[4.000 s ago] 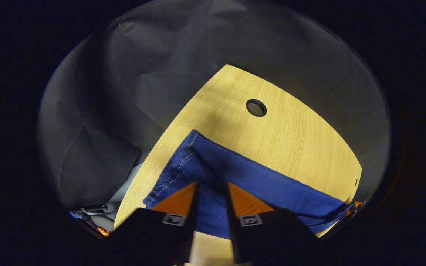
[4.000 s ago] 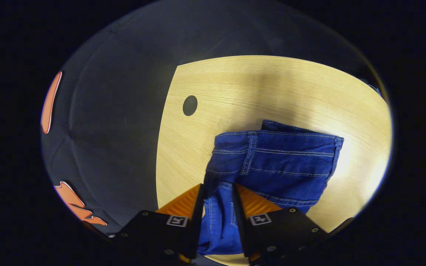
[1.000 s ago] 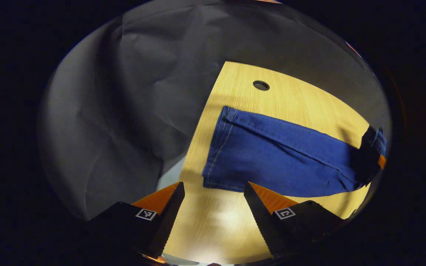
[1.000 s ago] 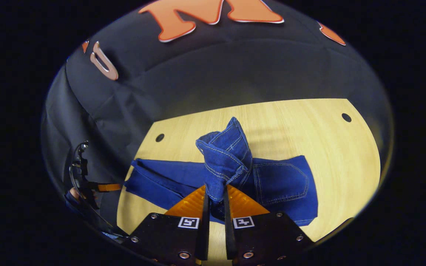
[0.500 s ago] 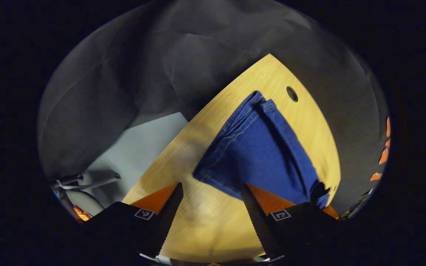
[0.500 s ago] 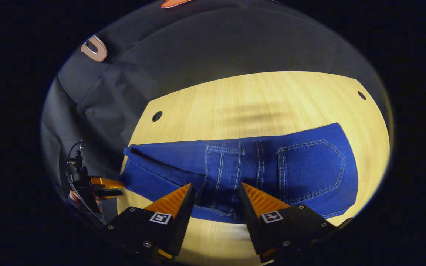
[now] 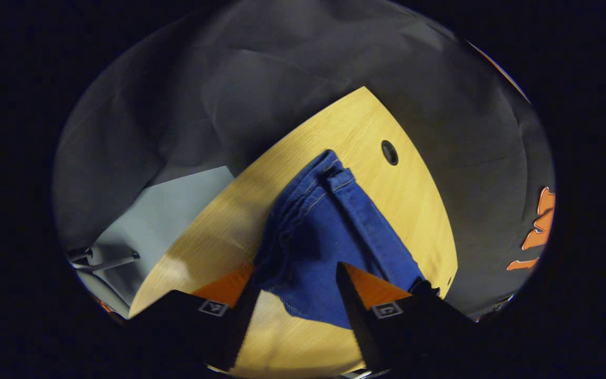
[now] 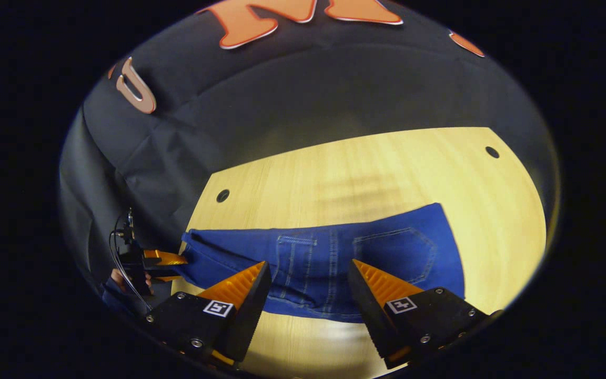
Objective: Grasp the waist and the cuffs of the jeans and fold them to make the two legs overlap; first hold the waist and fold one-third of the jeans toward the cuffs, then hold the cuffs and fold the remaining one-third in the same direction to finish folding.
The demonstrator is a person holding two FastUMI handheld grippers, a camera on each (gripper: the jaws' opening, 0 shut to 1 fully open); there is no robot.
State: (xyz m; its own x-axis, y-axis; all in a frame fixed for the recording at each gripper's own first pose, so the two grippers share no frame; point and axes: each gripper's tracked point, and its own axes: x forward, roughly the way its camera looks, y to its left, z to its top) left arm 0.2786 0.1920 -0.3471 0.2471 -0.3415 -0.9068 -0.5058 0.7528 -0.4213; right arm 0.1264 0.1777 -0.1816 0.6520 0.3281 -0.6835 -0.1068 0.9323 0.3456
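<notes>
Your left tongs (image 7: pixel 295 284) were spread around the jeans (image 8: pixel 329 252) cuffs; right tongs (image 8: pixel 308 281) spread over the waist, jeans flat on worktop (image 8: pixel 366 163).

Denim jeans (image 8: pixel 334 258), matt wooden table (image 8: pixel 366 168)

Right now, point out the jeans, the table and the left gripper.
jeans (image 8: pixel 334 258), right gripper view, on the seat by the back pocket.
table (image 8: pixel 366 168), right gripper view, bare wood behind the jeans.
left gripper (image 7: pixel 293 295), left gripper view, midway between its fingertips.

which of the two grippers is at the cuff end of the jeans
The left gripper, at the cuffs; the right gripper hovers open over the pocket.
</notes>
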